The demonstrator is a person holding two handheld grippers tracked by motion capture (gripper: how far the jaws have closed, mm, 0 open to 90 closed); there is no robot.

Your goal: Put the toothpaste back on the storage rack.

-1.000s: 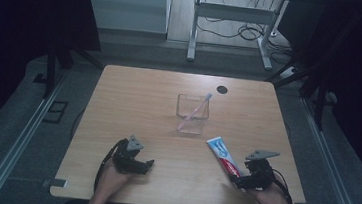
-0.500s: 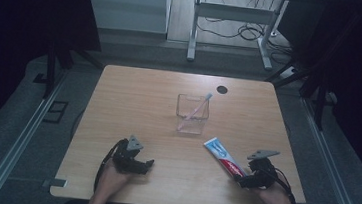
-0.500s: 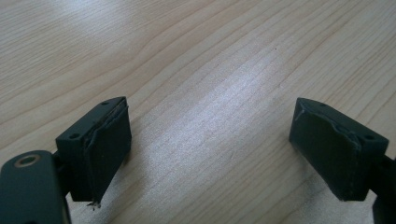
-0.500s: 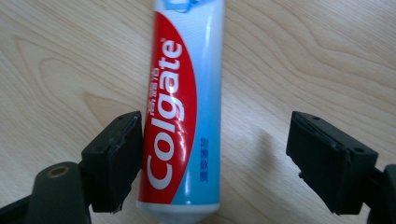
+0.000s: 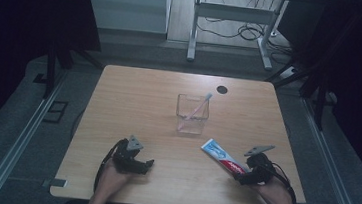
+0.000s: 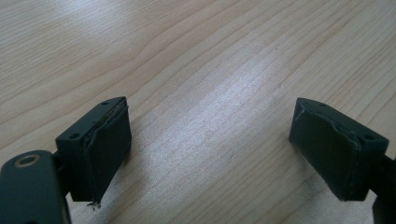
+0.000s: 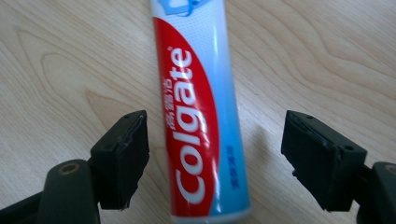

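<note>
The right gripper (image 7: 212, 158) has been closing its wide jaws around a smooth red, white and blue toothpaste tube (image 7: 198, 112), not yet touching. It lies flat on the pale wooden table (image 7: 56, 60). The left gripper (image 6: 210, 149) is open over bare wood.

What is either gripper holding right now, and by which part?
Nothing is held. The right gripper straddles the toothpaste tube, jaws just closing in but pads clear of it. The left gripper is open over bare table.

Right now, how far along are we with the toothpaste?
Done: the toothbrush already stands in the clear cup. In hand: the right gripper straddles the toothpaste tube, jaws just closing, pads not yet touching. Left: grip and lift it, probably to the cup. The left gripper sits open over the table.
</note>
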